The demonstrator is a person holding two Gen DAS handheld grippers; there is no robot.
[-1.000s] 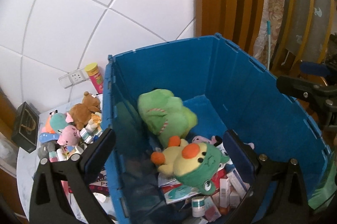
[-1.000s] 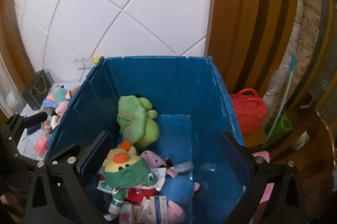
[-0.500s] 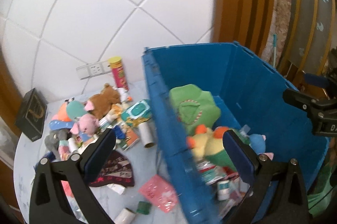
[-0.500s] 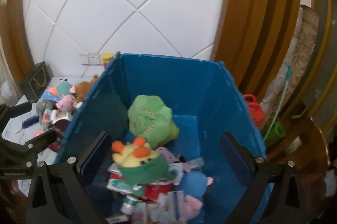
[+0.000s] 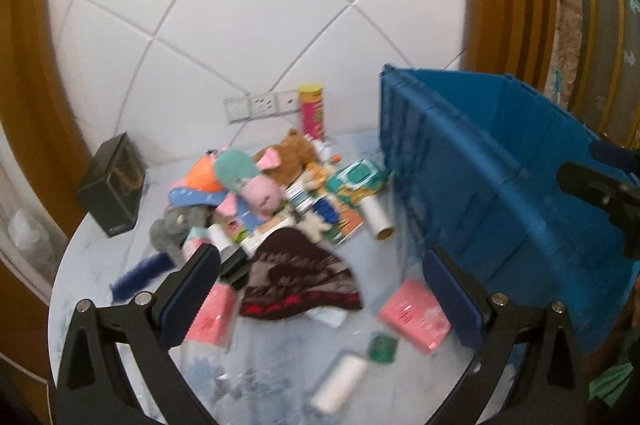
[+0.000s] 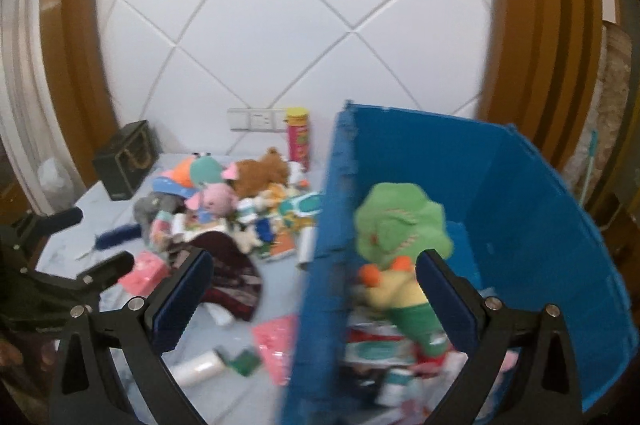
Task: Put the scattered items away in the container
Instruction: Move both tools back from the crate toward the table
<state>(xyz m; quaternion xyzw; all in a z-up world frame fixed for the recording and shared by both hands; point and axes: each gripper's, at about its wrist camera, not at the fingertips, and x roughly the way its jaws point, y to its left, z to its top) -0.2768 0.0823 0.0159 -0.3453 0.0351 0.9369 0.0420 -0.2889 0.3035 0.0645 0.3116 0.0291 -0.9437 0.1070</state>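
A blue crate (image 5: 500, 185) (image 6: 520, 209) stands on the right of a pale table (image 5: 120, 225). Inside it lie a green plush (image 6: 400, 221), a yellow and green plush (image 6: 404, 289) and small boxes. Left of the crate, a heap of plush toys (image 5: 256, 181) (image 6: 216, 197), a dark knit hat (image 5: 300, 277) (image 6: 228, 273), pink packets (image 5: 412, 317) (image 6: 280, 341), white rolls (image 5: 340, 381) and a pink snack can (image 5: 312, 109) are scattered. My left gripper (image 5: 320, 297) hangs open above the hat, empty. Over the crate's left wall my right gripper (image 6: 312, 297) is open too.
A black box (image 5: 114, 181) sits at the table's left edge. A tiled wall with sockets (image 5: 260, 105) runs behind the heap, with wooden panels on both sides. The left gripper's body (image 6: 60, 265) shows at the left of the right wrist view.
Both grippers have swung left from over the crate's inside toward the scattered heap on the table. Both stayed open and empty.
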